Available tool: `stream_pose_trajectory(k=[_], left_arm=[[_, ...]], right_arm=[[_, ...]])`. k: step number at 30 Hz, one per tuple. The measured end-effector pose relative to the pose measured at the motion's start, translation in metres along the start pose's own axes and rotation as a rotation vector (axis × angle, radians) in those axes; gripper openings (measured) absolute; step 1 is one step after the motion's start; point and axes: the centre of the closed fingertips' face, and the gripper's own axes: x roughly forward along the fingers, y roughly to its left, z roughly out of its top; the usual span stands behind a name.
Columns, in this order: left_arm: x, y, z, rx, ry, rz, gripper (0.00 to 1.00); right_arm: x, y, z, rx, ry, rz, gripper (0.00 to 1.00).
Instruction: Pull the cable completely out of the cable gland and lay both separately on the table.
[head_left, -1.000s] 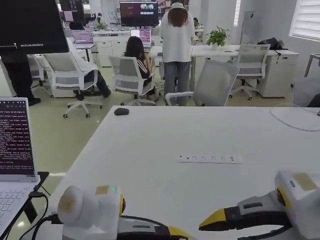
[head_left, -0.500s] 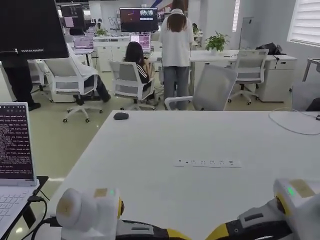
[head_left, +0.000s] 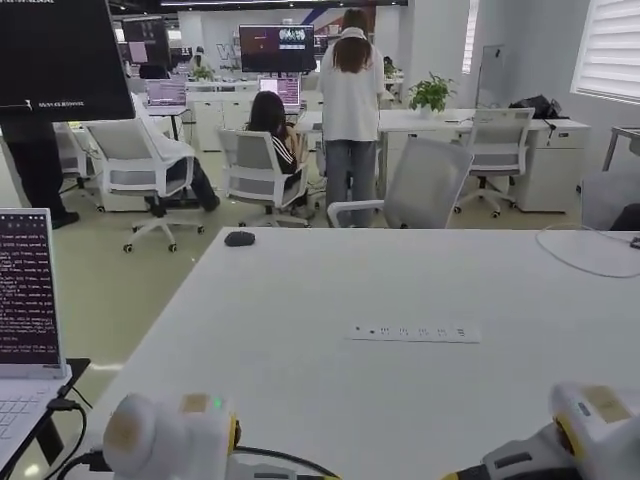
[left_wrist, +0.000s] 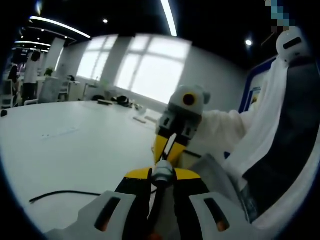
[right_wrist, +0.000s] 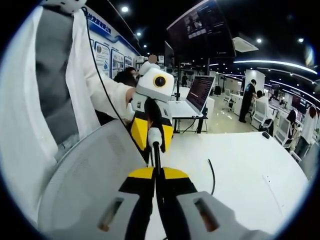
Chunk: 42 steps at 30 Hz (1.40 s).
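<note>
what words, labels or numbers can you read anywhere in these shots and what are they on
Nothing can be read for sure.
Terminal lines on the laptop screen: too small.
White line low on the black monitor: blurred.
Marks on the power strip: too small.
Print on the wall posters: blurred.

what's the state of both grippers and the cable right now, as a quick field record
left gripper: shut on the white cable gland
right gripper: shut on the black cable, close to the gland
cable: appears to run into the gland; slack trails on the table
task state: not separated, neither part laid down
also on table: power strip, mouse
</note>
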Motion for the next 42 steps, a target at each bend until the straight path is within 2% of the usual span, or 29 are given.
stream_pose_trajectory(k=[10,17,35,42], left_arm=[[-0.010,0.009,0.004,-0.005,-0.033,0.026,0.17],[-0.016,0.013,0.006,-0.008,-0.049,0.035,0.17],[-0.017,0.012,0.005,-0.025,-0.068,0.021,0.17],[-0.016,0.013,0.005,-0.019,-0.065,0.011,0.17]], right_arm=[[-0.023,-0.015,-0.030,0.057,0.036,-0.075,0.04],[-0.031,-0.021,-0.050,0.094,0.059,-0.104,0.05],[-0.027,-0.020,-0.054,0.097,0.086,-0.122,0.06],[-0.027,-0.027,-0.043,0.114,0.054,-0.165,0.16]])
